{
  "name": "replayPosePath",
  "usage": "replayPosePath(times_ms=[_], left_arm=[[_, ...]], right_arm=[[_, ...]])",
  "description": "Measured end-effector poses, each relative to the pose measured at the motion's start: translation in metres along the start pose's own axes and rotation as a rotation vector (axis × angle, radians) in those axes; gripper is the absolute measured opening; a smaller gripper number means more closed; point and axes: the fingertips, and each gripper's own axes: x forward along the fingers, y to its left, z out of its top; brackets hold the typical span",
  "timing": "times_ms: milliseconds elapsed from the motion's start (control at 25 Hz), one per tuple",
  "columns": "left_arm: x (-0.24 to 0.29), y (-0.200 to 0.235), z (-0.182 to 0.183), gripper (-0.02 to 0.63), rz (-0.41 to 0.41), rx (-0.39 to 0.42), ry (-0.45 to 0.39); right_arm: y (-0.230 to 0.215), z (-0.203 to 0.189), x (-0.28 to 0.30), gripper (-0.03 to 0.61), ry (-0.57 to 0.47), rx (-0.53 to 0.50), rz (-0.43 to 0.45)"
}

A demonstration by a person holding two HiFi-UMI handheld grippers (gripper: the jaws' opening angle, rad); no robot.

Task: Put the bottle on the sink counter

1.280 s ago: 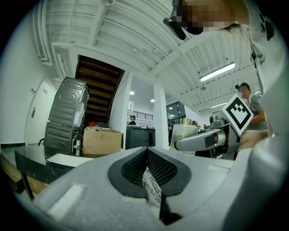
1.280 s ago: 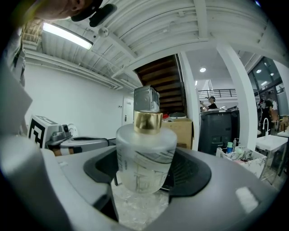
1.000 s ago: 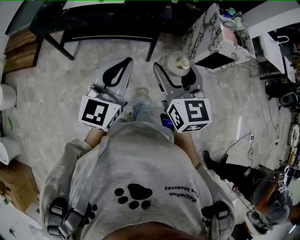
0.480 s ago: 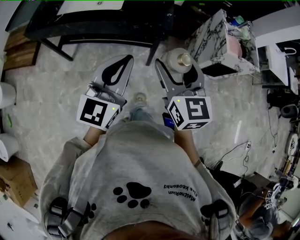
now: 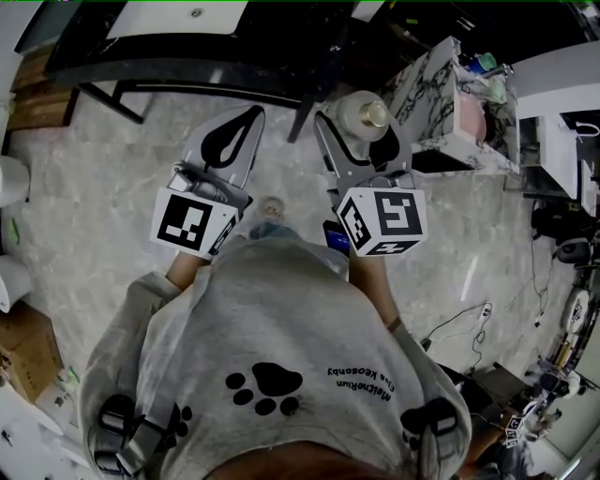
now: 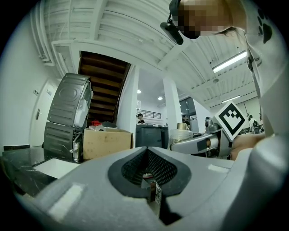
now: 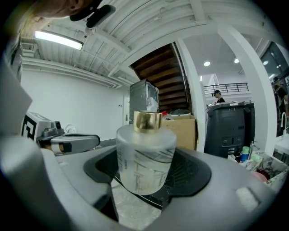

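Observation:
A frosted glass bottle with a gold cap stands upright between the fingers of my right gripper, which is shut on its round body. In the right gripper view the bottle fills the gap of the right gripper, with the dark pads against its sides. My left gripper is level with it to the left, shut and holding nothing; the left gripper view shows the left gripper with its tips together. Ahead, along the top edge, runs a black counter with a white basin.
A marble-patterned cabinet with small items on top stands right of the counter. White fixtures and a cardboard box line the left edge. Cables trail over the stone floor at right. A brown box and a dark bin stand farther off.
The counter and the marble cabinet have slid lower and closer in the head view as the person steps forward. Both grippers keep their pose, the bottle still held.

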Motion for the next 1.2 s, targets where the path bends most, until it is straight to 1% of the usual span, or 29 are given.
replayPosePath(times_ms=[280,440,600,800,1000,1200], left_arm=[[0.016,0.008,-0.002,0.003,0.042,0.014,-0.005],[0.021,0.008,0.000,0.003,0.051,0.021,-0.001],[0.017,0.008,0.004,0.003,0.069,0.038,0.002],[0.011,0.018,0.004,0.003,0.097,0.039,0.005],[0.017,0.023,0.000,0.003,0.087,0.041,-0.007],[0.037,0.029,-0.002,0.003,0.062,0.029,-0.011]], right_arm=[[-0.019,0.001,0.019,0.339,-0.014,-0.005,0.030],[-0.024,0.001,0.022,0.339,-0.019,0.002,0.039],[-0.024,0.005,0.025,0.339,-0.032,0.005,0.052],[-0.019,0.008,0.031,0.339,-0.038,0.003,0.067],[-0.020,0.009,0.036,0.339,-0.043,-0.006,0.065],[-0.031,0.010,0.046,0.339,-0.041,-0.013,0.044]])
